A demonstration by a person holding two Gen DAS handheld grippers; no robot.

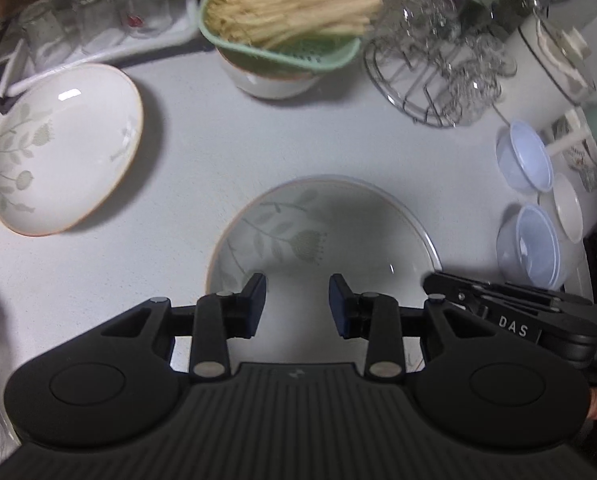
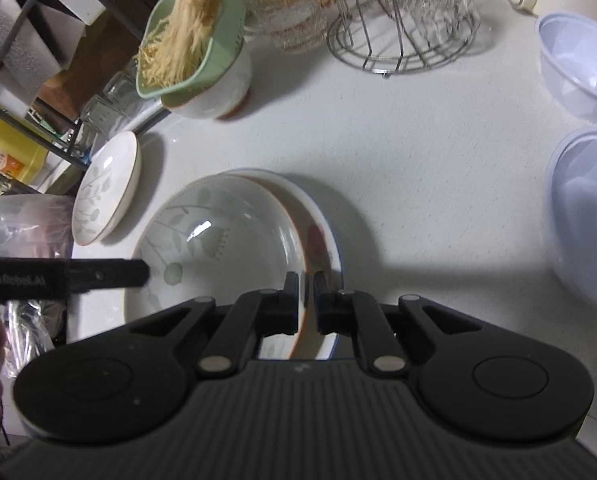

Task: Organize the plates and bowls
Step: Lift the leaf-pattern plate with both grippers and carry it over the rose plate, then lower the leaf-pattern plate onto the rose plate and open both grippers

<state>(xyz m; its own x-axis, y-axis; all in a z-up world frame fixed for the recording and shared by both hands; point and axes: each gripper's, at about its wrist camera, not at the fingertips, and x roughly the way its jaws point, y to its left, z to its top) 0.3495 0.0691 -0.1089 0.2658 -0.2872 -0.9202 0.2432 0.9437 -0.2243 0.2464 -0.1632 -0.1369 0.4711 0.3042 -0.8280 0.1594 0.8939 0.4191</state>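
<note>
A leaf-patterned plate (image 1: 322, 220) lies mid-counter in the left wrist view. My left gripper (image 1: 297, 292) hovers over its near side, open, with nothing between its pads. In the right wrist view the same plate (image 2: 218, 240) rests tilted on a blue-rimmed plate with a red flower (image 2: 322, 236). My right gripper (image 2: 306, 296) is shut on the leaf plate's near right rim, and its tip (image 1: 434, 280) shows at that rim in the left wrist view. A second leaf plate (image 1: 62, 148) lies to the left, apart from both grippers.
At the back, a green colander of pale strands (image 1: 282, 28) sits on a bowl, beside a wire rack with glassware (image 1: 430, 80). Two clear plastic bowls (image 1: 522, 156) (image 1: 530, 244) and a small white dish (image 1: 568, 208) stand right. A tray of glasses (image 1: 86, 28) is back left.
</note>
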